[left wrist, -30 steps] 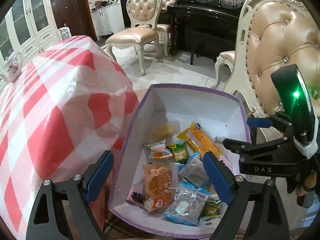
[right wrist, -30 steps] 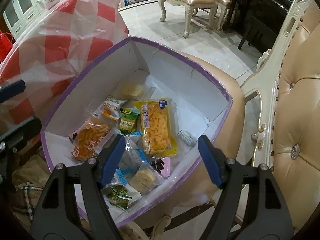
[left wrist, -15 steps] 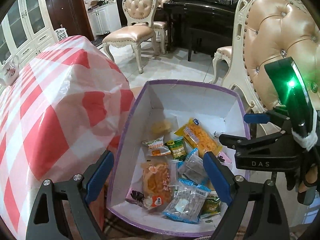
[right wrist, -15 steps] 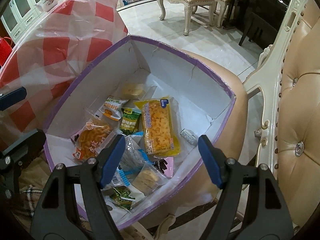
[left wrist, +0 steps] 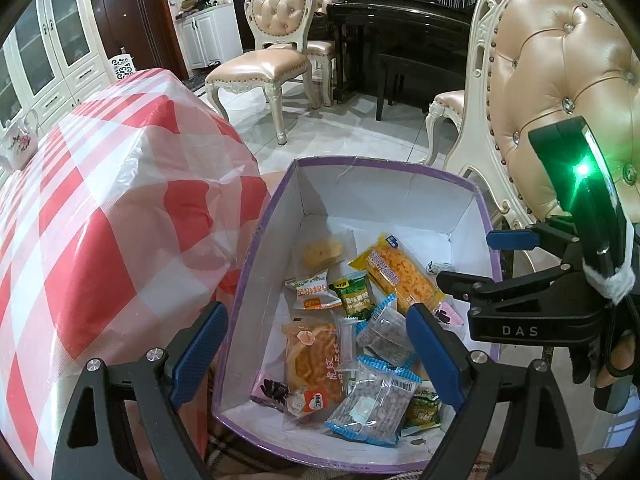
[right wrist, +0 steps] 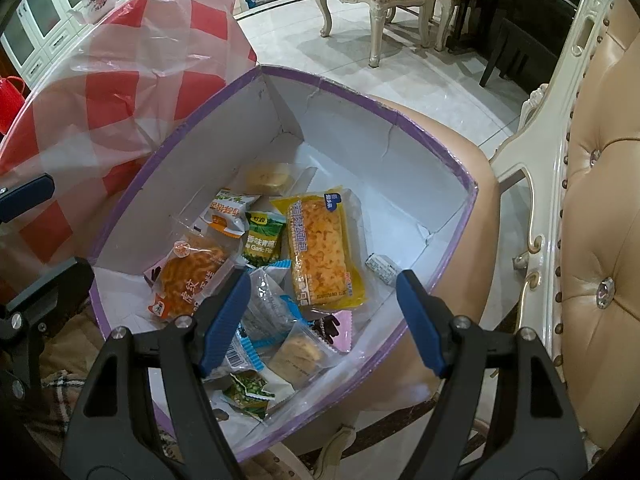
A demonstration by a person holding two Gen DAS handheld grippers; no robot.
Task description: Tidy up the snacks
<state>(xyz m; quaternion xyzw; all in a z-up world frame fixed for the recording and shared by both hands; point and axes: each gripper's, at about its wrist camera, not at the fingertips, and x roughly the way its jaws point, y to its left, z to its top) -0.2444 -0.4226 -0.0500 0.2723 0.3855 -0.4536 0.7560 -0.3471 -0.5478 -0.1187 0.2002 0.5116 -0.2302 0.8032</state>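
A white box with a purple rim (left wrist: 384,162) (right wrist: 360,98) stands on a beige chair seat and holds several snack packets. Among them are a long yellow bread pack (left wrist: 400,272) (right wrist: 320,252), a green pea packet (left wrist: 356,294) (right wrist: 262,238), an orange tiger-pattern pack (left wrist: 314,354) (right wrist: 188,276) and a clear blue-edged packet (left wrist: 372,404). My left gripper (left wrist: 316,352) hangs open above the box's near end with nothing between its fingers. My right gripper (right wrist: 322,316) is open over the box's near right part, also empty; it shows from the side in the left wrist view (left wrist: 480,264).
A table under a red and white checked cloth (left wrist: 100,220) (right wrist: 120,72) borders the box on the left, with a teapot (left wrist: 18,142) on it. A tufted chair back (left wrist: 560,92) (right wrist: 600,220) rises at the right. Other chairs (left wrist: 272,56) and a black piano (left wrist: 412,36) stand beyond on tile floor.
The views have shifted only slightly; both grippers stay open and empty above the box, and the snacks lie as before.
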